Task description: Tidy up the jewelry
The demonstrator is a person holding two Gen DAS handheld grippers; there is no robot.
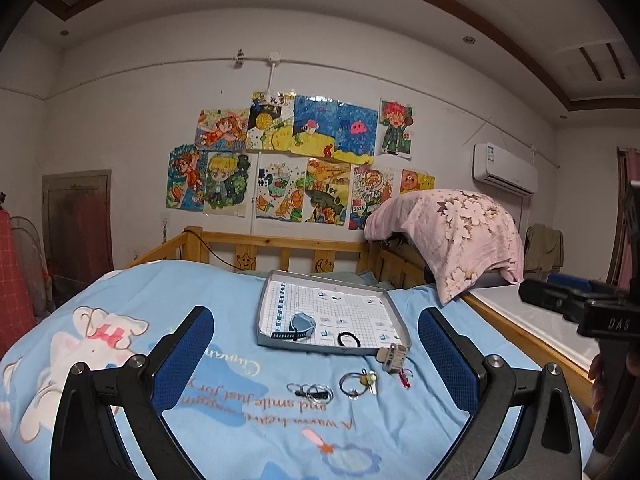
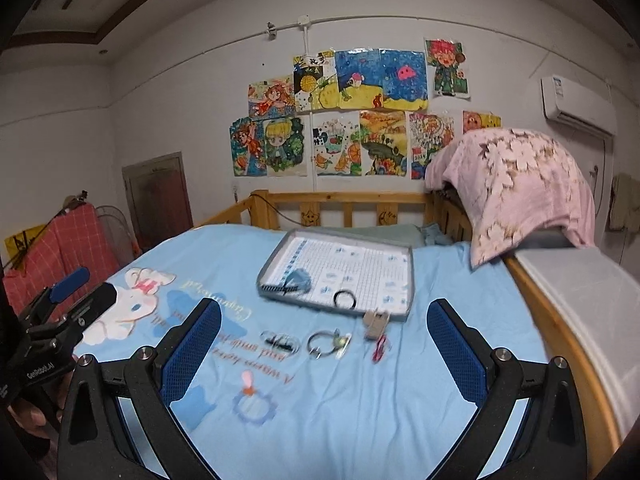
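A shallow grey tray (image 1: 397, 312) (image 2: 410, 276) lined with grid paper lies on the blue bedsheet. Inside it are a blue watch (image 1: 301, 326) (image 2: 296, 283) and a black hair tie (image 1: 349, 339) (image 2: 345, 299). In front of the tray lie a beige hair clip (image 1: 392, 354) (image 2: 376, 323), a red clip (image 1: 405, 379) (image 2: 379, 349), a key ring with a charm (image 1: 358, 384) (image 2: 326, 345) and linked small rings (image 1: 310, 392) (image 2: 280, 343). My left gripper (image 1: 316, 354) hangs open above the bed, nothing between its blue pads. My right gripper (image 2: 324, 344) is likewise open and empty.
A wooden crib rail (image 1: 280, 246) runs behind the bed, with a pink floral cloth (image 1: 452, 232) draped over its right corner. A white mattress (image 2: 580, 300) in a wooden frame borders the bed on the right. Children's drawings (image 1: 296, 160) hang on the wall.
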